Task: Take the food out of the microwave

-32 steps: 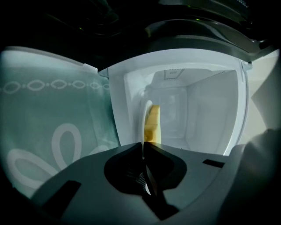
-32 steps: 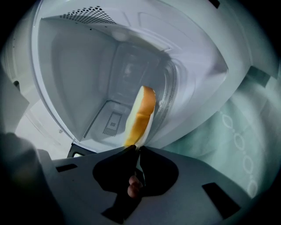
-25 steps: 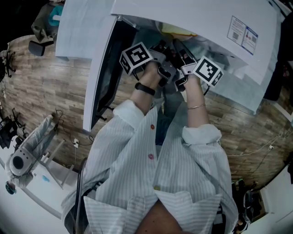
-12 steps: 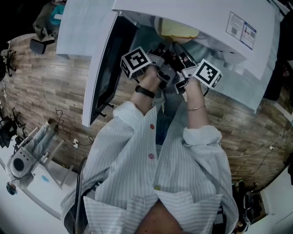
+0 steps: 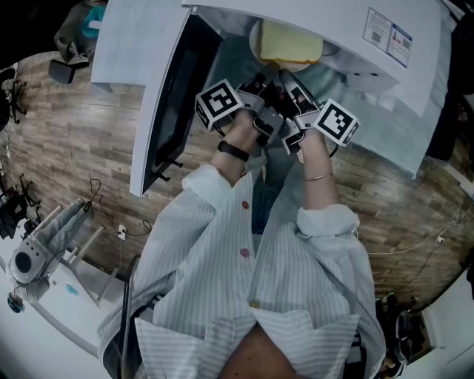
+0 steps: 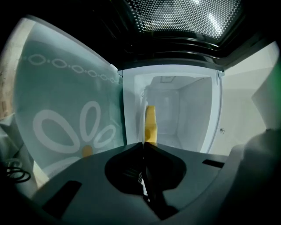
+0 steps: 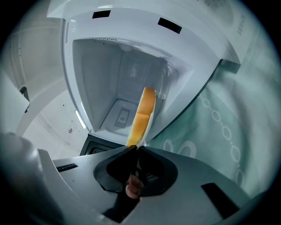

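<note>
Noting microwave (image 5: 348,29) with its door (image 5: 159,111) swung wide at left. The plate (image 7: 148,125) sits at the cavity mouth, carrying the yellow food (image 5: 285,42). My left gripper (image 6: 143,143) and right gripper (image 7: 135,146) are each clamped on its thin near rim. Risks, as I judge them: an uneven pull tips the plate and the food slides off, or the rim slips from so narrow a bite.

Yellow food (image 5: 285,43), white plate (image 7: 148,125) — white microwave (image 5: 333,22)
</note>
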Demonstrator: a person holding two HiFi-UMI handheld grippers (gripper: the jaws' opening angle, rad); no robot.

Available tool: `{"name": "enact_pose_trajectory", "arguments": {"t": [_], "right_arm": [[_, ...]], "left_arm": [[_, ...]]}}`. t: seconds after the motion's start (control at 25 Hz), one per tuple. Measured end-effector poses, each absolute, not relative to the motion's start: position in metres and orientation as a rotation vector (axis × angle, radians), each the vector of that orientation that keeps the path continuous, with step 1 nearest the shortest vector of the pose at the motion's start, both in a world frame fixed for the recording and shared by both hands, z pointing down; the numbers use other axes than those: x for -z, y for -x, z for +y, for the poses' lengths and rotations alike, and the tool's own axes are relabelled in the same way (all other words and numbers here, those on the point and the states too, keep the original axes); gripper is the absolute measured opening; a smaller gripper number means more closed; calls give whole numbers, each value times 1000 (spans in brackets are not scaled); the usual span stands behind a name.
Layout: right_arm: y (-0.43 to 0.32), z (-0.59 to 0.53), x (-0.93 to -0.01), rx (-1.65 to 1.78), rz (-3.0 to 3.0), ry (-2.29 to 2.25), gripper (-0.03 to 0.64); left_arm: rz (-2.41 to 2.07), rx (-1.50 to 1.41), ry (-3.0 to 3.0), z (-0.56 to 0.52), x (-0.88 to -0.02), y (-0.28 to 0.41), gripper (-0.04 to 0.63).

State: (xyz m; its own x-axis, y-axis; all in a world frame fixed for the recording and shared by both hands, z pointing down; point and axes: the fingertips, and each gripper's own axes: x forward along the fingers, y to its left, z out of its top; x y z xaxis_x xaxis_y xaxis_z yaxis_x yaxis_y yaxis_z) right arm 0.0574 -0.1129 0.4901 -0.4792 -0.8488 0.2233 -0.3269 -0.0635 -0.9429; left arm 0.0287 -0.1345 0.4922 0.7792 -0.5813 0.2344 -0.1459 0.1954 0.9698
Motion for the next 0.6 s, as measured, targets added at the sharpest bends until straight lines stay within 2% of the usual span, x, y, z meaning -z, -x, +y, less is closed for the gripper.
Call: {"name": "enact_pose_trajectory", "arguments": {"t": [0.6], "right_arm": [[-51, -99, -478, 1523, 1829, 1238, 46]], "left_arm": [[-647, 374, -1410, -120, -480, -22, 15]]}}
